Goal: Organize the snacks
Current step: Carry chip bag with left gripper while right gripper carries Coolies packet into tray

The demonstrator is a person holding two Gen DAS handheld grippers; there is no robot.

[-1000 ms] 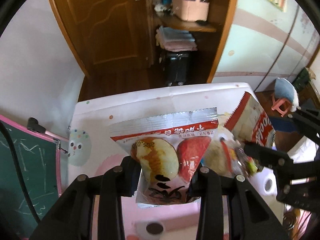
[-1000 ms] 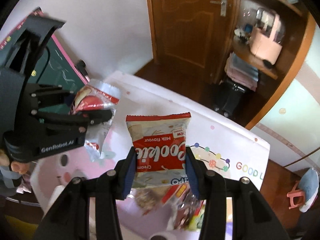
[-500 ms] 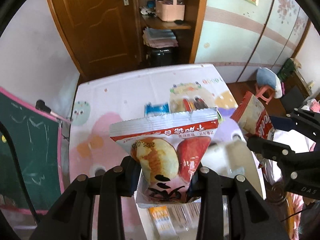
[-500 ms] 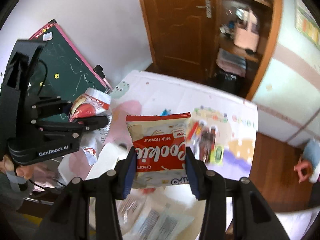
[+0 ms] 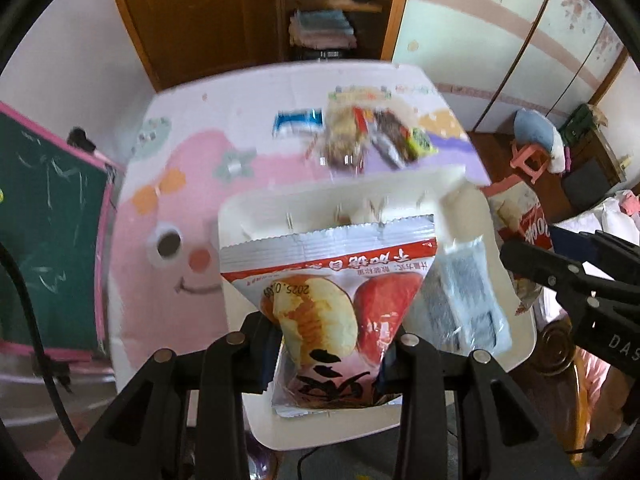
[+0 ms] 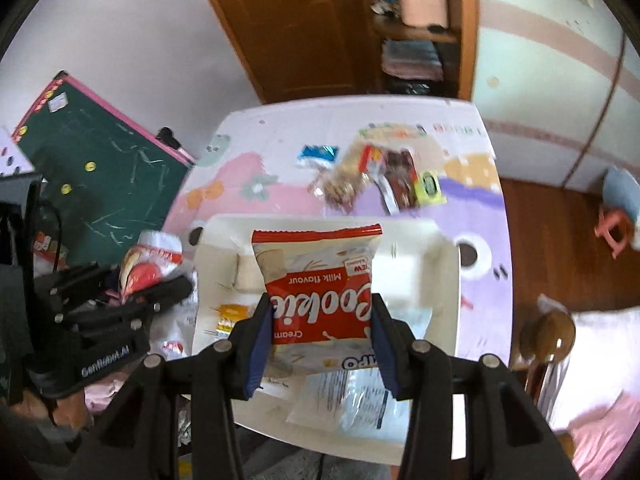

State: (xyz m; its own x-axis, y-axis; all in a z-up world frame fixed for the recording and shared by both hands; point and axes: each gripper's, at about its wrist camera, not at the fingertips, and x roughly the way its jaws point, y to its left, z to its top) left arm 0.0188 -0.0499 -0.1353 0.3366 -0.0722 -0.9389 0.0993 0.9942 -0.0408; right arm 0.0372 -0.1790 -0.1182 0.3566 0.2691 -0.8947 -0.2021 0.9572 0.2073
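currently you hold one packet in each hand above the white tray [image 5: 240,216], which sits on the near part of the cartoon-print table cover [image 5: 168,184].

left gripper [image 5: 332,344]: its jaws are clenched on the lower half of the date snack packet [image 5: 332,280]. the packet stands upright between the pads, its silver crimped seal uppermost. the low grip keeps the sealed end free, so in all likelihood the packet can go into the tray bottom first.

right gripper [image 6: 322,328]: its blue pads pinch the cream cookie packet [image 6: 320,280] at both side edges, near the packet's middle. the print reads inverted in the right wrist view. the packet hangs over the tray interior, which suggests the same destination.

both grippers point steeply downward, side by side, so each packet is clear of the other and of the tray wall.

tray contents:
- a clear packet with dark printed text [image 6: 348,400] lies flat at the near end.
- a small packet with an orange label [image 6: 228,320] lies toward the left side.
- a pale block-shaped item [image 6: 248,276] rests near the far left corner; its type cannot be determined.

remaining stock: a loose group of snack packets [image 6: 380,180] and a blue wrapper [image 6: 318,154] lie on the cover beyond the tray, well apart from both grippers. judge these as not yet sorted.
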